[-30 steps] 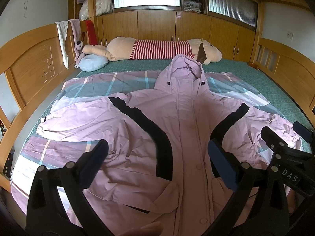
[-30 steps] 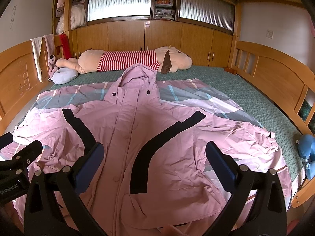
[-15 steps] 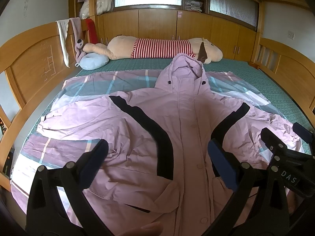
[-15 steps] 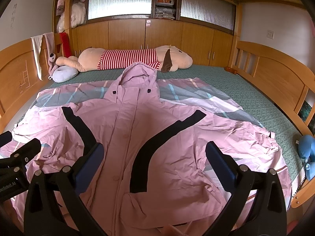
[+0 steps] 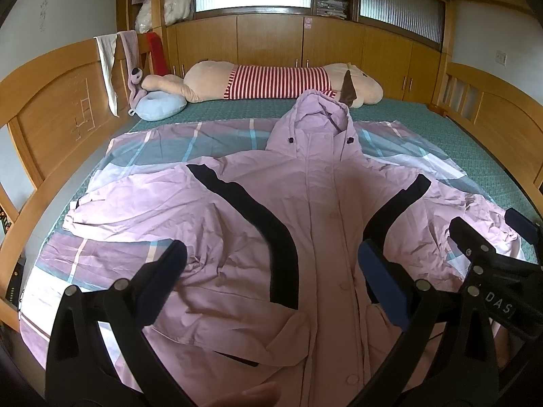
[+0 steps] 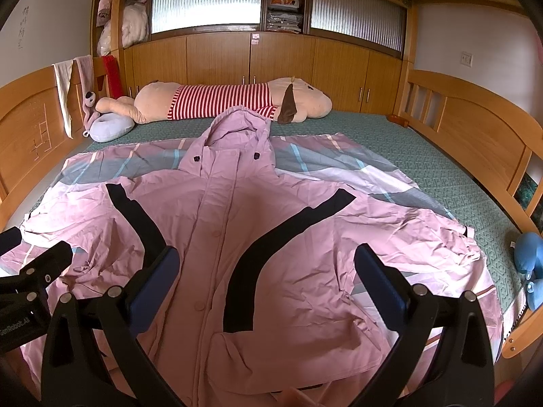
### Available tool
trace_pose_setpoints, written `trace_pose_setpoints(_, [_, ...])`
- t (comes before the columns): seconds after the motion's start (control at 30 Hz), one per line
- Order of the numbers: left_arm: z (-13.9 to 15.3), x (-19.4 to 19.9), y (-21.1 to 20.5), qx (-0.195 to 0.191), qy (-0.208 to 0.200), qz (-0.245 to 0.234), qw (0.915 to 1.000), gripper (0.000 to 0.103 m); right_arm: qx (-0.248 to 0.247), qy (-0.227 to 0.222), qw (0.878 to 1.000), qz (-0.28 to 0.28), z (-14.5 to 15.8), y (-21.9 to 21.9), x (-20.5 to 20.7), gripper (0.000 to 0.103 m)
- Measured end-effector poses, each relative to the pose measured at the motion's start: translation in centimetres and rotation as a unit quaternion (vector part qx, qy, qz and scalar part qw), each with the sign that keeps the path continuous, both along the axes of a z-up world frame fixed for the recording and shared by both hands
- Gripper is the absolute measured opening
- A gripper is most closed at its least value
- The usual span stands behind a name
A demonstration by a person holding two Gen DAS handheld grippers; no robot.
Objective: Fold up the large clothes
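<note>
A large pink hooded jacket (image 5: pixel 325 210) (image 6: pixel 224 224) with black stripes lies spread front-up on the bed, sleeves out to both sides, hood pointing to the far end. My left gripper (image 5: pixel 271 271) hovers open above the jacket's lower left half, nothing between its blue-padded fingers. My right gripper (image 6: pixel 268 271) hovers open above the jacket's lower right half, also empty. The right gripper's black frame (image 5: pixel 492 264) shows at the right edge of the left wrist view, and the left gripper's frame (image 6: pixel 30 278) at the left edge of the right wrist view.
A pink, grey and blue checked sheet (image 5: pixel 203 135) lies under the jacket on a green mattress (image 6: pixel 424 156). A long striped plush toy (image 5: pixel 278 81) and a pale blue pillow (image 5: pixel 159 105) lie at the far end. Wooden bed rails (image 6: pixel 482 135) run along both sides. A blue toy (image 6: pixel 529 261) sits at the right rail.
Both grippers stay open and hold nearly still; the views have drifted very slightly. The jacket has not moved.
</note>
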State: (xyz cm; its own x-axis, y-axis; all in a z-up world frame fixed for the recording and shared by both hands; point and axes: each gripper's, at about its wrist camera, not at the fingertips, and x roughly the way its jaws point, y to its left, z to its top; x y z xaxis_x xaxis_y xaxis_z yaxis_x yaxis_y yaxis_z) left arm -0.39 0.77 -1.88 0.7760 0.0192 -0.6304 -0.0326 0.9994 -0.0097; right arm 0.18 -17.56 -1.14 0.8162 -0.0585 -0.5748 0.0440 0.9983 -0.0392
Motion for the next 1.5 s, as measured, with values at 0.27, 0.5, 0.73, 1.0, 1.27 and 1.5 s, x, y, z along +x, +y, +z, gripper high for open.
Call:
trace_pose_setpoints(0.27, [-0.1,0.0,-0.2,0.0,0.004,-0.001,1.0,0.101,0.0,0.003,1.0,0.0,-1.0,-0.5,0.1,0.102])
trace_pose_setpoints(0.5, [-0.2,0.7,-1.0,-0.002,0.01,-0.007,0.9999,0.101,0.0,0.0,1.0,-0.005,-1.1,-0.9,0.5,0.102])
trace_pose_setpoints(0.73, [-1.9,2.9,-1.4,-0.022,0.035,-0.022,0.9989,0.101,0.105,-0.155,0.982,-0.04,0.8,-12.0,1.9,0.102])
trace_pose_setpoints(1.0, [-4.8,5.4,-0.6,-0.088,0.089,0.005,0.9921,0.101,0.318,0.064,0.914,-0.245,-8.5,-35.7,7.6,0.102])
trace_pose_setpoints(1.27, [-5.8,6.8,-2.7,-0.125,0.132,-0.015,0.9832,0.101,0.487,0.108,0.799,-0.335,-18.5,-46.9,2.8,0.092])
trace_pose_setpoints(1.5, [-8.3,7.2,-3.9,-0.126,0.17,-0.029,0.977,0.101,0.496,0.053,0.795,-0.346,-20.2,-49.4,2.4,0.054])
